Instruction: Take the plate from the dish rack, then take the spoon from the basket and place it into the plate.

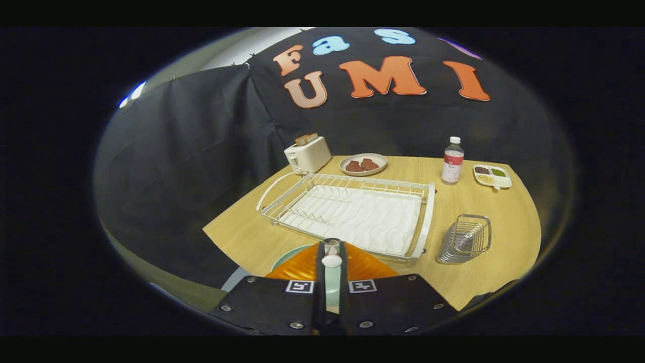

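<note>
Spoon (331, 260) in gripper (332, 252) (above plate (288, 255) rim)

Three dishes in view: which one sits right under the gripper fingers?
The pale green plate, just below the gripper, whose fingers are closed on a white spoon. The plate with brown food and the divided tray sit beyond the dish rack.

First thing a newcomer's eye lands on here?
The claw, its fingers nearly closed on a small spoon, over a pale green plate at the near table edge. Just beyond lies the big white dish rack, empty, with a wire basket beside it.
</note>
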Demonstrator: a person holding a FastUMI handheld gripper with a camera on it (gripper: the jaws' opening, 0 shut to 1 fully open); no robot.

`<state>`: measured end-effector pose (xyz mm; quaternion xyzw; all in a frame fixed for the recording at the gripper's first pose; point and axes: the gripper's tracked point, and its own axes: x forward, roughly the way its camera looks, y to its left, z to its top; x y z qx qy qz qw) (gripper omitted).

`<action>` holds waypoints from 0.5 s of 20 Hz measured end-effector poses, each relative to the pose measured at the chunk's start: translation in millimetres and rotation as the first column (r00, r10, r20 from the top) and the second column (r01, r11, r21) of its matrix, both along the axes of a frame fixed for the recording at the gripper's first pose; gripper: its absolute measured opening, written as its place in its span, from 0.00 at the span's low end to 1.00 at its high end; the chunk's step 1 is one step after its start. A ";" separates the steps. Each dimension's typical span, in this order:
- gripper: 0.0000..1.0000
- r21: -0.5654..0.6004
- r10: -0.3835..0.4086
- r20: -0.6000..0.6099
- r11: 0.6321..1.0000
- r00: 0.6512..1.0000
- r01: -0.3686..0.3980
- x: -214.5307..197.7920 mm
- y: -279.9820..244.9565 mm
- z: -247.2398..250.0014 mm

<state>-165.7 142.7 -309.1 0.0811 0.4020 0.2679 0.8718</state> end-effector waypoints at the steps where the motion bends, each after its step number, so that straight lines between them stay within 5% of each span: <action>1: 0.10 0.013 0.005 0.002 1.000 1.000 -0.005 0.1 4.5 0.0; 10: 0.10 0.045 0.089 -0.034 0.995 0.995 -0.088 -20.8 32.9 -15.1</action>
